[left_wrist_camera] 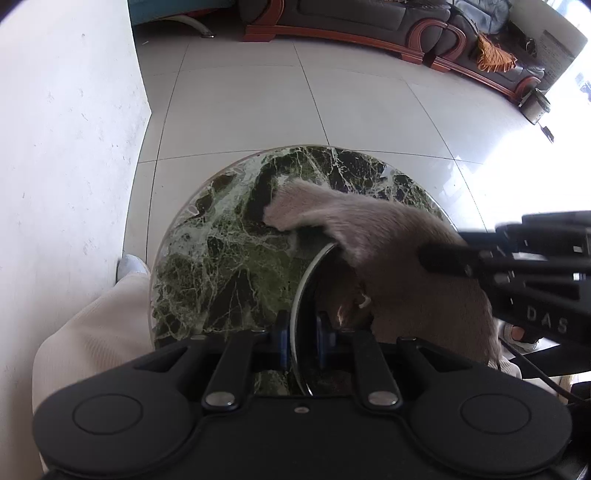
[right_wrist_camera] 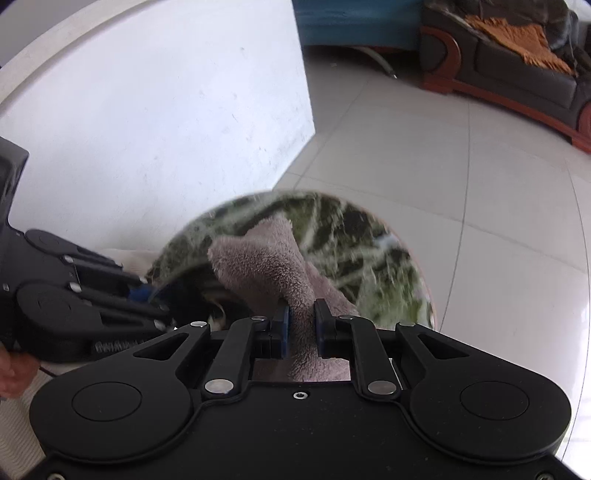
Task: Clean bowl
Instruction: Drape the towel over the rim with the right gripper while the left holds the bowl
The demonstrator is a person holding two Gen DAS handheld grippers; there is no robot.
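A dark bowl (left_wrist_camera: 301, 291) with a pale rim stands tilted on edge over the round green marble table (left_wrist_camera: 229, 251). My left gripper (left_wrist_camera: 303, 338) is shut on the bowl's rim, one blue pad on each side. My right gripper (right_wrist_camera: 301, 321) is shut on a pinkish-grey fluffy cloth (right_wrist_camera: 266, 262). The cloth (left_wrist_camera: 388, 236) drapes over and into the bowl, hiding most of its inside. The right gripper (left_wrist_camera: 443, 260) shows at the right of the left wrist view. The left gripper (right_wrist_camera: 155, 295) and the bowl (right_wrist_camera: 184, 291) show at the left of the right wrist view.
The table (right_wrist_camera: 369, 258) stands on a white tiled floor (left_wrist_camera: 332, 103) beside a white wall (left_wrist_camera: 66, 147). A dark sofa with a wooden frame (left_wrist_camera: 369, 26) lines the far side. The person's cream-clad leg (left_wrist_camera: 92, 332) is at the table's near left.
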